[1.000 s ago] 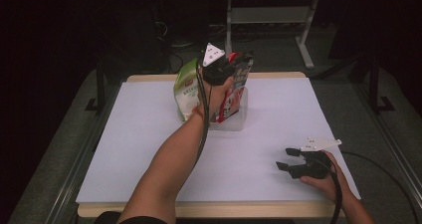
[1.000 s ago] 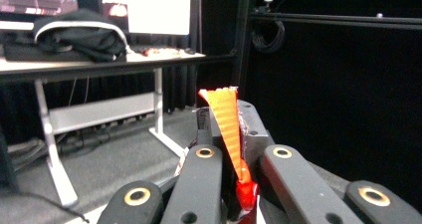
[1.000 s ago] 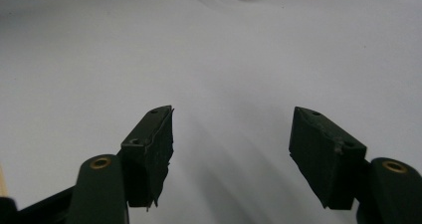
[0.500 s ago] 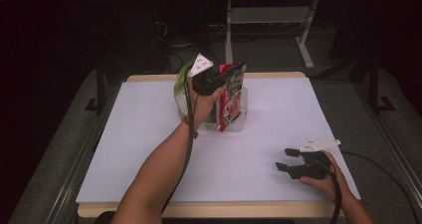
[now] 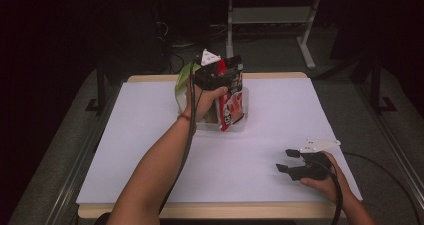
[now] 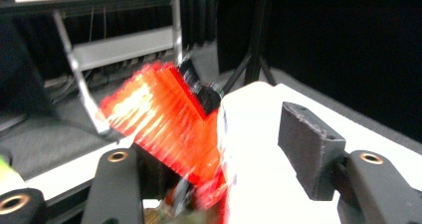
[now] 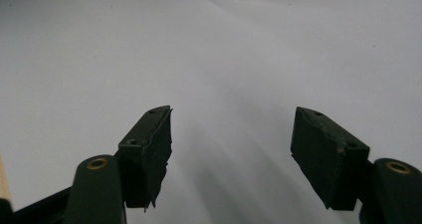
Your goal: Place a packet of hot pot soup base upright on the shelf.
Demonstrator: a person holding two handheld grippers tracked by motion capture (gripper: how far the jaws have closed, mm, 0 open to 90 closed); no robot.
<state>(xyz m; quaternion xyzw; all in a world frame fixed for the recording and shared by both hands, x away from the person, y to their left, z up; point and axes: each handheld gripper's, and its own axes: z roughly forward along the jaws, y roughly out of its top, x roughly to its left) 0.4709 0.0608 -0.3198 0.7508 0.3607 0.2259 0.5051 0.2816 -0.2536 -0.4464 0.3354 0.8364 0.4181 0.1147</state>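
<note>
High view: clear plastic bin (image 5: 240,125) at tabletop (image 5: 150,135) far edge holds glossy red snack pouch (image 5: 230,100) and green bag (image 5: 182,82), both upright. Left gripper (image 6: 224,149) fingers just opened, pouch between them, unpinched. Right gripper (image 5: 287,161) near front edge, fingers apart, empty.

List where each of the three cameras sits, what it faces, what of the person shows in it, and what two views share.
High view: above the person's side, looking forward and down on the white table; both forearms, left gripper at the clear bin, right gripper near the front edge.
Left gripper view: rides the left gripper, facing the red snack bag; its jaws have just been opening.
Right gripper view: rides the right gripper, facing bare tabletop, jaws apart.
Shared: the red snack bag, high and left gripper views.
</note>
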